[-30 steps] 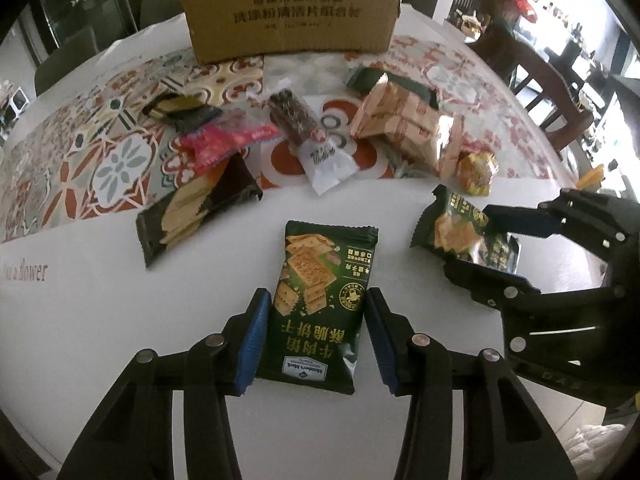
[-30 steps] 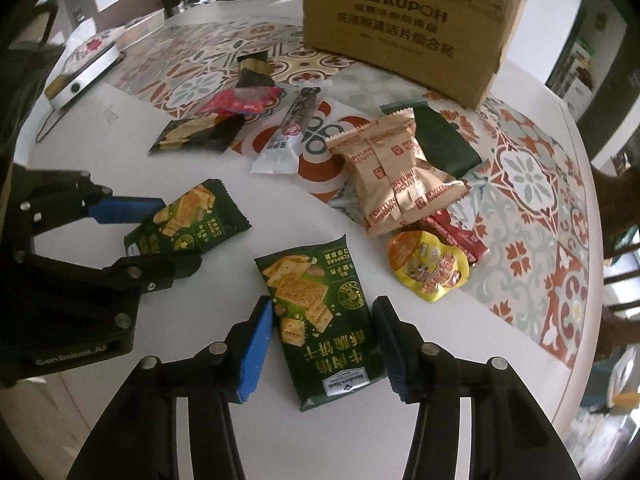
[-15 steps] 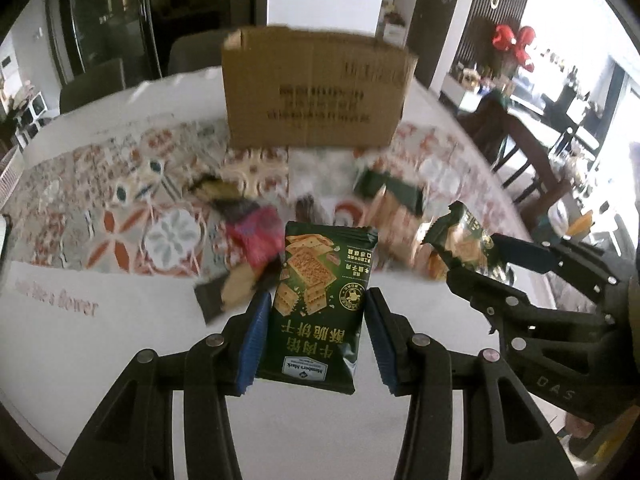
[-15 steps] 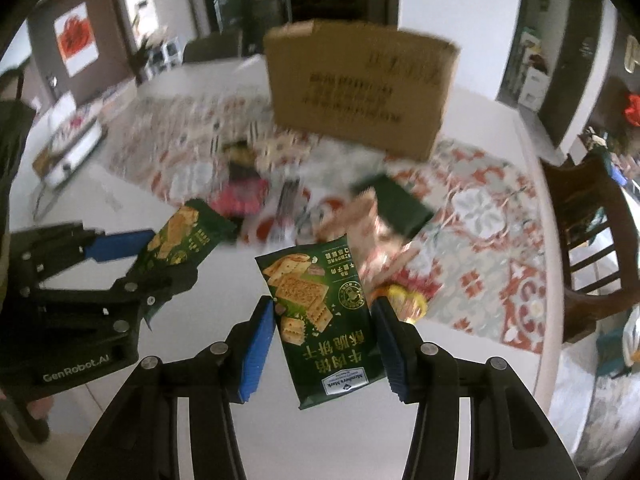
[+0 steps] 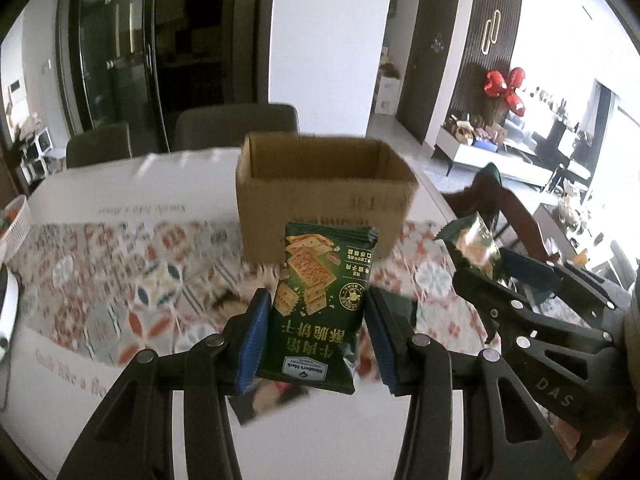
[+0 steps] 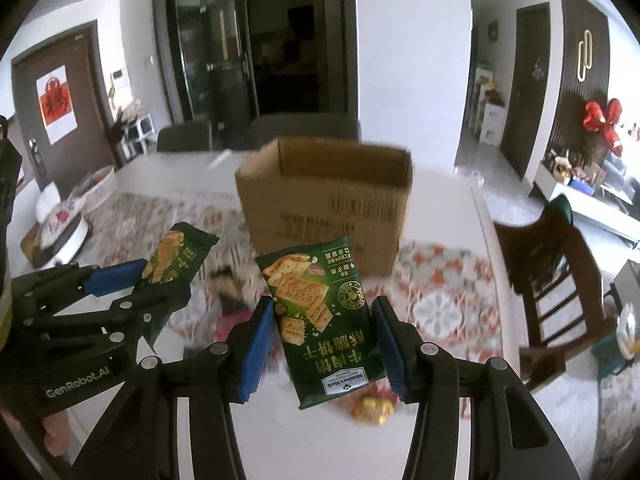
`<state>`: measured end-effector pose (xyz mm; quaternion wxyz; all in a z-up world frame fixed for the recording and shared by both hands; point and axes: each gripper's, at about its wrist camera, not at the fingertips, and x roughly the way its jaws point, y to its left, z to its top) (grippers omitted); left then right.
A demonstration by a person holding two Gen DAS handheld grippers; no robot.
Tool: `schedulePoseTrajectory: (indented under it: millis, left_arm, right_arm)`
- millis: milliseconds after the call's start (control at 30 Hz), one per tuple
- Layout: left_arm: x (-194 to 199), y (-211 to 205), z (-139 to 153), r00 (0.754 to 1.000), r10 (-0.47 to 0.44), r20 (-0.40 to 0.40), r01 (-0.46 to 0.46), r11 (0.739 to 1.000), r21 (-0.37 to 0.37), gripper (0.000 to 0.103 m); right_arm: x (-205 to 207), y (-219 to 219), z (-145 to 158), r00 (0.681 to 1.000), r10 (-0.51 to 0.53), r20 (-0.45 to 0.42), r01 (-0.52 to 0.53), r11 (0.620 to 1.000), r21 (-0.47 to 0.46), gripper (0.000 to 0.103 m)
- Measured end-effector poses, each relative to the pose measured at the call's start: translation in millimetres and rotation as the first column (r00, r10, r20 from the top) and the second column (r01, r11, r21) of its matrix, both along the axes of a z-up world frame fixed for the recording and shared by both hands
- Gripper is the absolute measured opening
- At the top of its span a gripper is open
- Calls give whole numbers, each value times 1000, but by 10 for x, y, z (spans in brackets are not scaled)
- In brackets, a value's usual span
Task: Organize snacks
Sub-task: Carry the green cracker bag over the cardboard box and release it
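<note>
From my left wrist view, my left tongs (image 5: 316,334) hold a dark green foil cracker packet (image 5: 320,304) by its lower edges, clamped between the blue pads (image 5: 251,336) and lifted clear of the bench (image 5: 120,184). Directly at twelve o'clock beyond it stands the open brown cardboard box (image 5: 324,196), on the patterned red-and-teal tablecloth (image 5: 120,276). At about three o'clock my right tongs (image 5: 486,264) show side-on, closed on a second dark green cracker packet (image 5: 474,246).

From my right wrist view, the left tongs (image 6: 132,280) sit at nine o'clock with their green packet (image 6: 176,254) pinched between the fingers. In the centre my right tongs (image 6: 324,344) grip the second green packet (image 6: 320,316), tilted slightly left, with the cardboard box (image 6: 324,208) at twelve o'clock behind it. Below, a small yellow wrapped snack (image 6: 372,408) lies blurred on the white bench (image 6: 440,200). A dark wooden chair (image 6: 552,280) stands at three o'clock.
</note>
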<state>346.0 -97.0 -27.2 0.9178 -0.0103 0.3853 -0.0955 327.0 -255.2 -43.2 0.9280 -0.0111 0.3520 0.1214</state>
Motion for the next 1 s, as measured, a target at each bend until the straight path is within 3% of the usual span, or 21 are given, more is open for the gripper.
schedulePoseTrajectory:
  millis: [267, 433, 633, 1000]
  left_arm:
    - [550, 7, 324, 999, -19, 39, 19, 1000, -4, 47]
    - [1005, 27, 374, 1000, -21, 14, 21, 1000, -19, 47]
    - [1514, 32, 284, 999, 1, -41, -1, 1000, -20, 47]
    - [2229, -17, -63, 982, 25, -185, -25, 1000, 4, 47]
  right_arm:
    - [517, -6, 313, 999, -47, 19, 45, 997, 56, 51]
    - [940, -29, 403, 998, -62, 14, 61, 996, 61, 51]
    - [1442, -1, 371, 998, -61, -32, 62, 997, 50, 51]
    - [2176, -63, 13, 981, -71, -183, 78, 996, 33, 51]
